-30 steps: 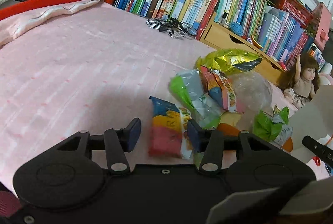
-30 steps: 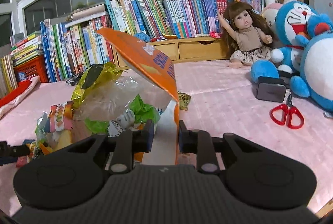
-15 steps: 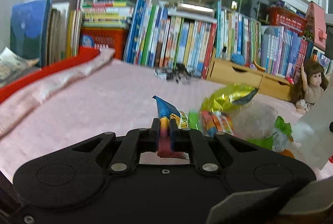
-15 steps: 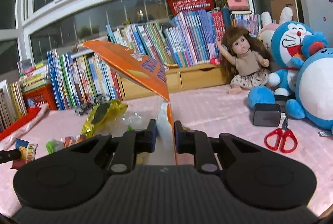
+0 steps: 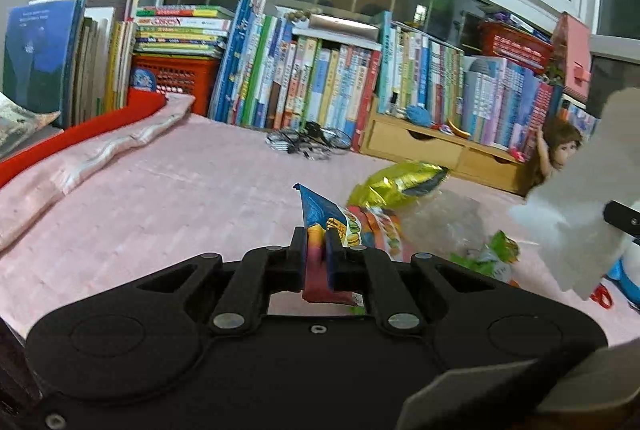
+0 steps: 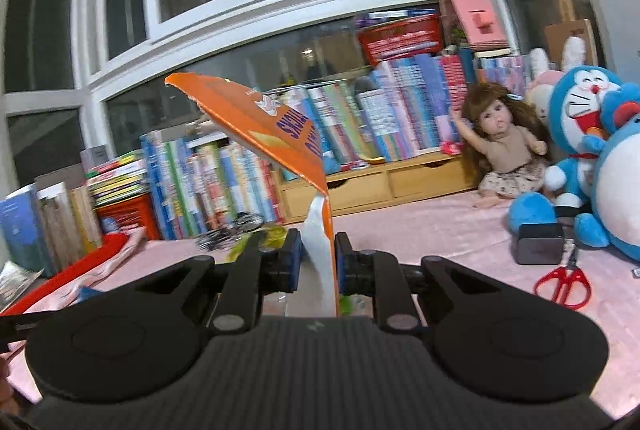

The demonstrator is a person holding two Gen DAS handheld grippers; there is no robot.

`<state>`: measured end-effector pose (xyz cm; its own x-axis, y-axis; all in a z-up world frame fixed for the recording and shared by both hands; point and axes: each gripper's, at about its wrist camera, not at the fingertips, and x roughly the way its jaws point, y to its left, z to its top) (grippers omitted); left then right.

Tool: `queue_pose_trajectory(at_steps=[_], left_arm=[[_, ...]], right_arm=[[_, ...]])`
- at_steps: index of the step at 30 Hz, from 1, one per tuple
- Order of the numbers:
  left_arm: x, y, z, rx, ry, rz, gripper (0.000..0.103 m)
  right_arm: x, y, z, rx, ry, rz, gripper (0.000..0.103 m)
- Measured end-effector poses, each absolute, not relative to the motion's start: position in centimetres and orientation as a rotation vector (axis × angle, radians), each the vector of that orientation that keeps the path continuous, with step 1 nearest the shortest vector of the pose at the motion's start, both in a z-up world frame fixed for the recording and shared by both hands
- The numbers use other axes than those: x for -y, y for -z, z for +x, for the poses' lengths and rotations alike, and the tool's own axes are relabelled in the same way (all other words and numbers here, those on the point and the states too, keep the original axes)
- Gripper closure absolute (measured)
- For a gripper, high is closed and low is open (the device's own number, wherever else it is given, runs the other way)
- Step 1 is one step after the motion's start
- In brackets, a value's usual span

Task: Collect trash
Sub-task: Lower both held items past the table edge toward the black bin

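Wrapper [image 5: 320, 218] sits pinched in the left tool [image 5: 316, 250], beside the trash pile [image 5: 404, 198]. Right tool [image 6: 316, 258] grips an orange carton [image 6: 276, 130]

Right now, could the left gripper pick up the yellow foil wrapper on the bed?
Probably not yet: the left gripper is shut on the blue and red snack packet. The yellow foil wrapper lies just beyond it, with nothing on top.

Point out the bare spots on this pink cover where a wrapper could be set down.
Widest free patch: the pink cover between the red-edged pillow and the wrapper pile. Another lies between the wooden drawers and the scissors. It is crowded around the pile and by the plush toys.
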<state>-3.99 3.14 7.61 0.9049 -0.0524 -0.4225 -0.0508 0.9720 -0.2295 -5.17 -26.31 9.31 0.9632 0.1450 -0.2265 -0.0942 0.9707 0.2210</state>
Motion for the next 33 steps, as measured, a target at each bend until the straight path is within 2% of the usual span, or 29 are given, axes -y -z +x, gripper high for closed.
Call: queue_pose_trajectory(at_steps=[21, 33], left_arm=[[-2.1, -6.2, -13.8, -0.540, 0.141, -0.255, 0.094], [-0.4, -2.2, -17.9, -0.755, 0.214, -0.182, 0.094]], right_arm=[[22.8, -5.5, -13.5, -0.505, -0.403, 0.182, 0.082], [21.6, -0.3, -17.8, -0.774, -0.465, 0.181, 0.084]])
